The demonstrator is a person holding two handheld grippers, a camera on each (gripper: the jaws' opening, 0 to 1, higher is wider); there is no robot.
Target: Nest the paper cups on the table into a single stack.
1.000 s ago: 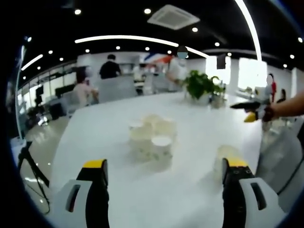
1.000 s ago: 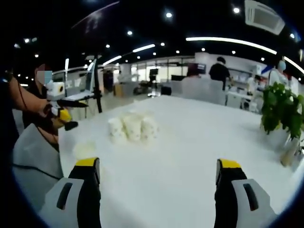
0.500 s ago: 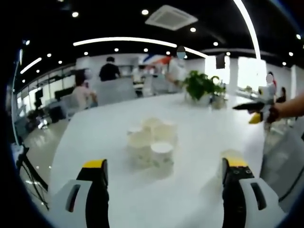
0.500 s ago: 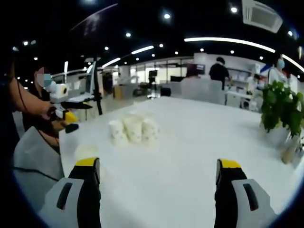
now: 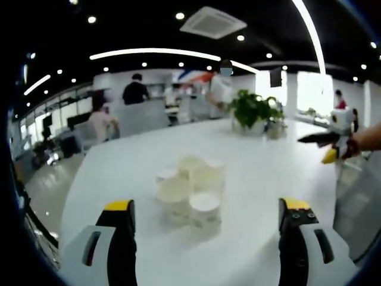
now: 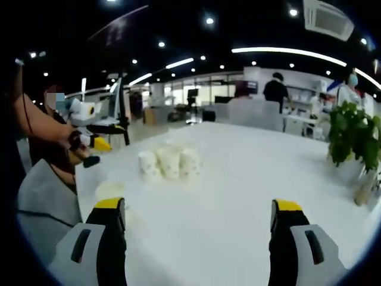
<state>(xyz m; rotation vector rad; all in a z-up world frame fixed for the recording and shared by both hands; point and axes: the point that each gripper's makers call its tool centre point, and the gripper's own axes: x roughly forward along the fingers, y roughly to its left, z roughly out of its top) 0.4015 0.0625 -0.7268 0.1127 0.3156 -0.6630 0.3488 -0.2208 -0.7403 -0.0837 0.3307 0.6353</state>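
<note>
A: Going L to R in the left gripper view: left gripper (image 5: 205, 229) jaws spread wide, nothing in them, low over the white worktop (image 5: 119, 173). Paper cups (image 5: 189, 192) sit clustered mid-worktop, touching. Right gripper (image 5: 324, 146) hangs off at the far R, well apart.

B: Its jaws (image 6: 193, 226) gape empty too. So we've nested nothing yet, probably; it's blurry. Cups upright, mouths up, long axis vertical. The whole stack's left to build.

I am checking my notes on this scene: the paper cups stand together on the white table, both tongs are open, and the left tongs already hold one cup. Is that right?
Not quite. In the left gripper view the left tongs are open and hold nothing; the paper cups stand untouched on the white table ahead of them. The right tongs are open too, as you wrote.
</note>
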